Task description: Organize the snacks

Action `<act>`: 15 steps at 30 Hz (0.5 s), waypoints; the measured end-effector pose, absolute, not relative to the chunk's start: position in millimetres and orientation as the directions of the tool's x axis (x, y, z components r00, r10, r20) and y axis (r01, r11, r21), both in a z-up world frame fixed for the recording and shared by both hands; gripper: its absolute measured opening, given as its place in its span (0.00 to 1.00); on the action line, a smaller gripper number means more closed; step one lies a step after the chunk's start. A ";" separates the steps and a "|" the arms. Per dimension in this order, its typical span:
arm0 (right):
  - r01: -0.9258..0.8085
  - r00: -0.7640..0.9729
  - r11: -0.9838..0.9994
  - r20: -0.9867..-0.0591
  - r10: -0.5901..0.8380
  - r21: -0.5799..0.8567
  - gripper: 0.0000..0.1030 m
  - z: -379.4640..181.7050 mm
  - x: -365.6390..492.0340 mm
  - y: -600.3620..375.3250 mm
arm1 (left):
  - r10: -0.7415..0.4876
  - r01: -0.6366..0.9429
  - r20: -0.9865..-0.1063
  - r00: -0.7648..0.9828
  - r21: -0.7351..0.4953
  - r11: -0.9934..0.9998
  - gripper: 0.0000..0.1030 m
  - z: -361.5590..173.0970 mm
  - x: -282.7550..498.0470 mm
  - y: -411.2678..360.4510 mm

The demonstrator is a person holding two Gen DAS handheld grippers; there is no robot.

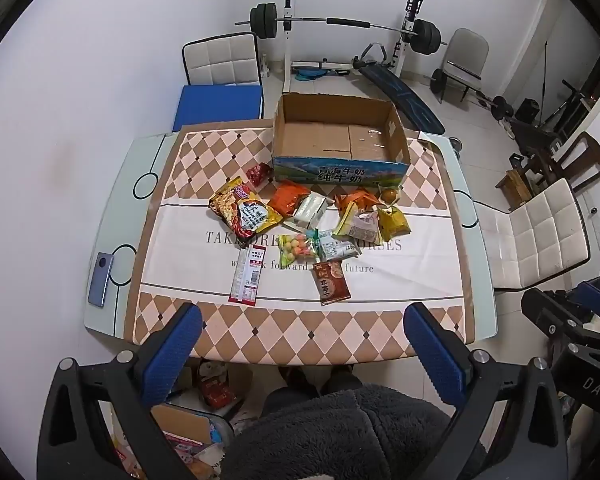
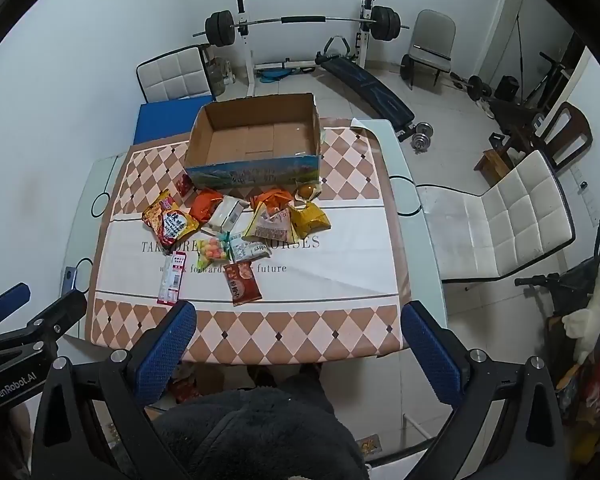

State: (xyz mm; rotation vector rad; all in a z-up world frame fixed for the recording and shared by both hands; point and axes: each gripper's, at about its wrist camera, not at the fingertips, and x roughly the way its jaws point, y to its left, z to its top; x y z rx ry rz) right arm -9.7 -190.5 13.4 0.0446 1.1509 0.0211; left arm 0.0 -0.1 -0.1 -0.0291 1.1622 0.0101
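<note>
Loose snack packets (image 1: 312, 224) lie scattered on the tablecloth — just before the open, empty cardboard box (image 1: 340, 140).

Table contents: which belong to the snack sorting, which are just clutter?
Job:
- snack packets
- noodle packet
- empty cardboard box

Lying about:
- phone
- blue pad
- barbell rack
- white chairs

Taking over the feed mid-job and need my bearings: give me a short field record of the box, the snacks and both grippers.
box: open cardboard milk carton at the table's far side, nothing inside
snacks: loose packets on the tablecloth in front of the box
nearest packets: red-and-white strip packet, brown packet
left gripper: open, holding nothing, above the near table edge
right gripper: open, holding nothing
</note>
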 end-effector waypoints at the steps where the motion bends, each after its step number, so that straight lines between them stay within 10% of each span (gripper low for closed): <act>1: 0.007 0.414 0.999 -0.910 0.032 0.038 1.00 13.7 -9.9 -190.3 | -0.016 -0.022 -0.919 0.395 -0.027 0.999 1.00 -0.2 0.1 0.2; 15: 0.006 0.428 0.999 -0.904 0.026 0.032 1.00 19.5 -11.7 -190.1 | -0.001 -0.025 -0.913 0.409 -0.012 1.000 1.00 1.4 12.7 -2.6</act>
